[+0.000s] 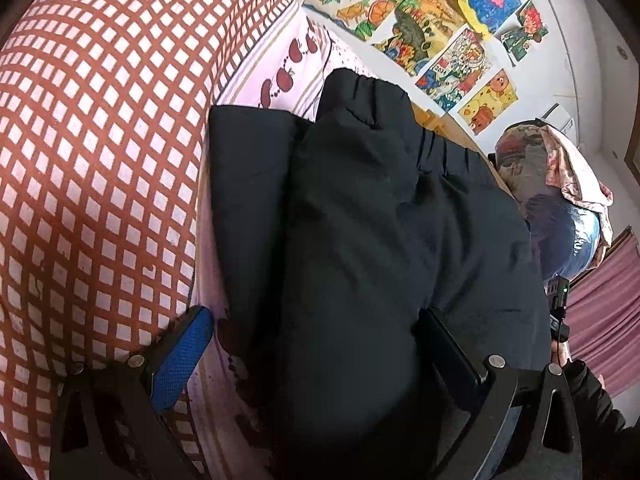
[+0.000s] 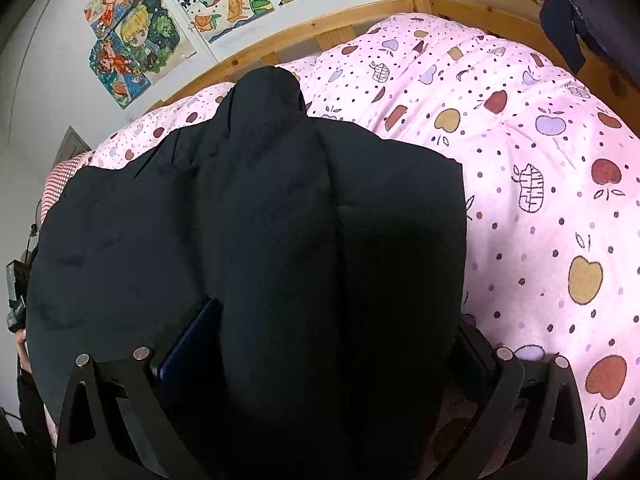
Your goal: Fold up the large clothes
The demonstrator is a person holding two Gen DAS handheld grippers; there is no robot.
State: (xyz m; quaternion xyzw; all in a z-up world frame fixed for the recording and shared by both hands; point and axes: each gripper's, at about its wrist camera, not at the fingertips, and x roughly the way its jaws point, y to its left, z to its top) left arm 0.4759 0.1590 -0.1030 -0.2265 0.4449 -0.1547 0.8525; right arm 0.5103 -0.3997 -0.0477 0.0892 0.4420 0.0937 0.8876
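Note:
A black padded jacket (image 1: 360, 220) lies folded into a thick bundle on the pink apple-print bedding (image 2: 540, 200). My left gripper (image 1: 320, 344) is open, its fingers wide apart around the jacket's near end. Its blue-padded left finger (image 1: 182, 356) stands off the cloth over the sheet, while the right finger (image 1: 452, 348) is against the jacket. My right gripper (image 2: 332, 340) is also spread wide. The jacket (image 2: 260, 240) bulges between its fingers and partly covers the blue pad (image 2: 188, 340). A sleeve or cuff end (image 2: 268, 88) points toward the headboard.
A red-and-white checked quilt (image 1: 92, 160) rises at the left of the jacket. A wooden bed rail (image 2: 304, 40) runs below wall drawings (image 2: 136, 40). A bundle of bags and cloth (image 1: 552, 184) sits at the right. A dark sleeve (image 1: 592, 400) shows at the lower right.

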